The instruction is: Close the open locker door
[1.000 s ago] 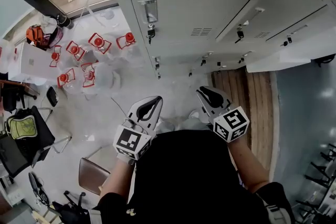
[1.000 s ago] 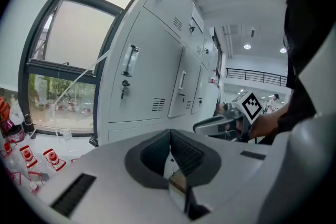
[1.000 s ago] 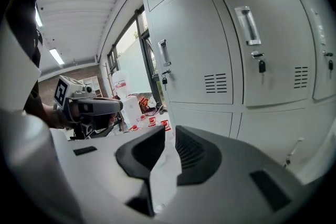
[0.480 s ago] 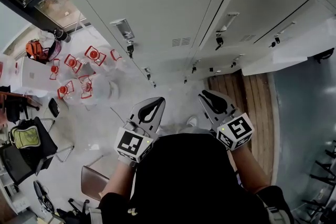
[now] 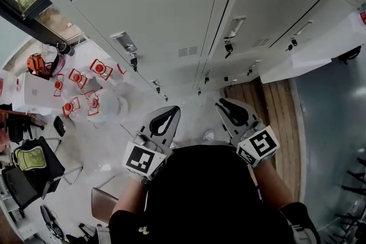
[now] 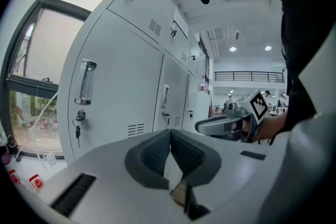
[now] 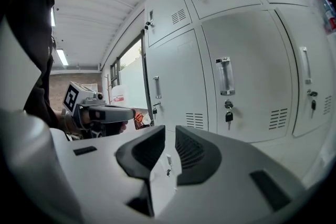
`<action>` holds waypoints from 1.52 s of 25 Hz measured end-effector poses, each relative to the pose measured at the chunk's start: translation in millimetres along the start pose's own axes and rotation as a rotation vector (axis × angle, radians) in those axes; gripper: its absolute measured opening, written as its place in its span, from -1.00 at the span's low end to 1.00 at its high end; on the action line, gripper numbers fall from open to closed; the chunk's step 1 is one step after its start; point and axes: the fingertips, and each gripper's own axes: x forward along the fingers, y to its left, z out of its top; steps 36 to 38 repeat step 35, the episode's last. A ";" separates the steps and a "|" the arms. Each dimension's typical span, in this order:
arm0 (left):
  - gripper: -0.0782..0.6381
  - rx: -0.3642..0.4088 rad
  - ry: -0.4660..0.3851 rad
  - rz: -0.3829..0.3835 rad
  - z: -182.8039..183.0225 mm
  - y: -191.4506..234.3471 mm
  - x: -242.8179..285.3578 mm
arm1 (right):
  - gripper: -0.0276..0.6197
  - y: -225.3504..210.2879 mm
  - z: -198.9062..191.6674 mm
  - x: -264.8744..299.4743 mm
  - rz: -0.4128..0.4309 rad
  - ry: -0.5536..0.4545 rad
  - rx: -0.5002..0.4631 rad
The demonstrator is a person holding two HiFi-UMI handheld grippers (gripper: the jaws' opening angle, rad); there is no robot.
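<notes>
The person wears a black top (image 5: 200,191). The left gripper (image 5: 167,115) and right gripper (image 5: 225,104) have pale grey, rounded shells with dark ribbed pads (image 6: 157,157) inside, and each carries a cube (image 5: 258,146) with black-and-white square markers.

lockers (image 5: 148,14): pale grey | marker cube (image 5: 143,160): black-white squares | floor planks (image 5: 274,117): brown | backpack (image 5: 31,157): yellow-green

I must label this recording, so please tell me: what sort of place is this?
Probably a locker area in a larger hall or workplace: a bank of grey metal lockers, keys hanging in their locks, and a big window, with chairs and a backpack nearby.
</notes>
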 end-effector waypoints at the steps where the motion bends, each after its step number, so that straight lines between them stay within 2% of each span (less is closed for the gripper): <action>1: -0.72 0.011 -0.022 -0.011 4.5 -2.5 2.0 | -0.67 0.0 1.5 -0.3 0.001 -0.006 -0.002; 10: -0.72 0.010 -0.039 -0.023 11.5 -5.8 5.5 | -0.68 2.3 7.4 -3.0 -0.001 -0.042 -0.018; 19: -0.72 0.012 -0.034 -0.028 9.8 -8.8 4.6 | -0.69 7.0 3.7 -3.5 0.003 -0.031 -0.026; 28: -0.72 0.001 0.016 0.000 -0.7 -2.6 -1.0 | -0.69 9.3 0.9 -3.3 0.000 -0.030 -0.030; 33: -0.72 0.021 -0.030 -0.022 5.4 -7.8 0.9 | -0.69 9.3 1.2 -5.2 -0.005 -0.036 -0.031; 38: -0.72 0.022 -0.037 -0.026 6.1 -8.6 1.4 | -0.69 8.9 1.4 -5.4 -0.007 -0.038 -0.031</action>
